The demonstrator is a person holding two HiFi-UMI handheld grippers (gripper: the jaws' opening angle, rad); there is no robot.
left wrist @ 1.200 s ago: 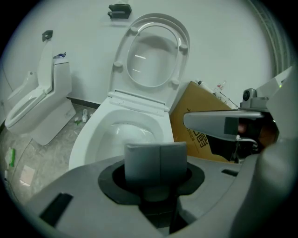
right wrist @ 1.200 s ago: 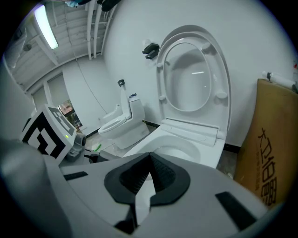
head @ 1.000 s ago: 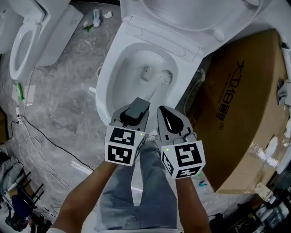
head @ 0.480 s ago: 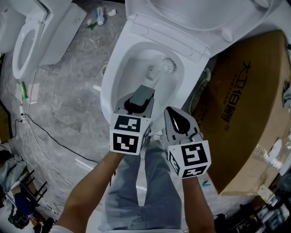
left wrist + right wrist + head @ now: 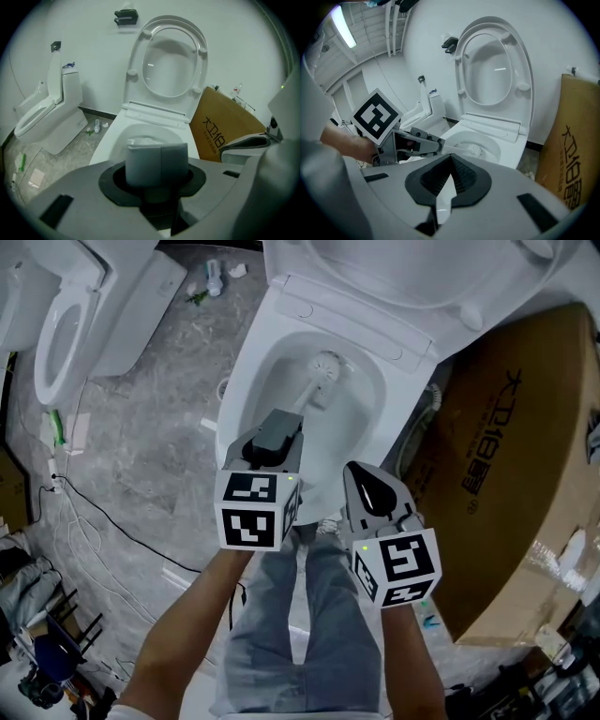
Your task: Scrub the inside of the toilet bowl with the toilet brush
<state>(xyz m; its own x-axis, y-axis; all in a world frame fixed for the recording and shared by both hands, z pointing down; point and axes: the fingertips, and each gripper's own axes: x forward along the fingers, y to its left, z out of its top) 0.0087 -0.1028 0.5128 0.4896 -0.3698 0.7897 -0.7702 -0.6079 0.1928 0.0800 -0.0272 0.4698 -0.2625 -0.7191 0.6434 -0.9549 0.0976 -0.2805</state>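
Observation:
The white toilet bowl (image 5: 246,381) stands open with its seat and lid (image 5: 171,61) raised. The toilet brush's white head (image 5: 326,365) rests against the bowl's back inner wall. Its pale handle (image 5: 302,401) slants down into my left gripper (image 5: 279,432), which is shut on it. From the left gripper view the handle's end (image 5: 157,164) fills the jaws and the brush head (image 5: 140,140) peeks out behind it. My right gripper (image 5: 362,476) hovers beside the bowl's front right rim, shut and holding nothing. The right gripper view shows the brush head (image 5: 474,150) inside the bowl.
A second toilet (image 5: 56,334) stands at the far left on the grey marbled floor. A large cardboard box (image 5: 497,474) leans close on the right of the bowl. Cables (image 5: 75,521) trail over the floor at the left. The person's legs in jeans (image 5: 309,634) are directly below the grippers.
The brush head has swept from the bowl's right side over to its back wall. My left gripper went up and to the left with the handle. The right gripper stayed shut beside it.

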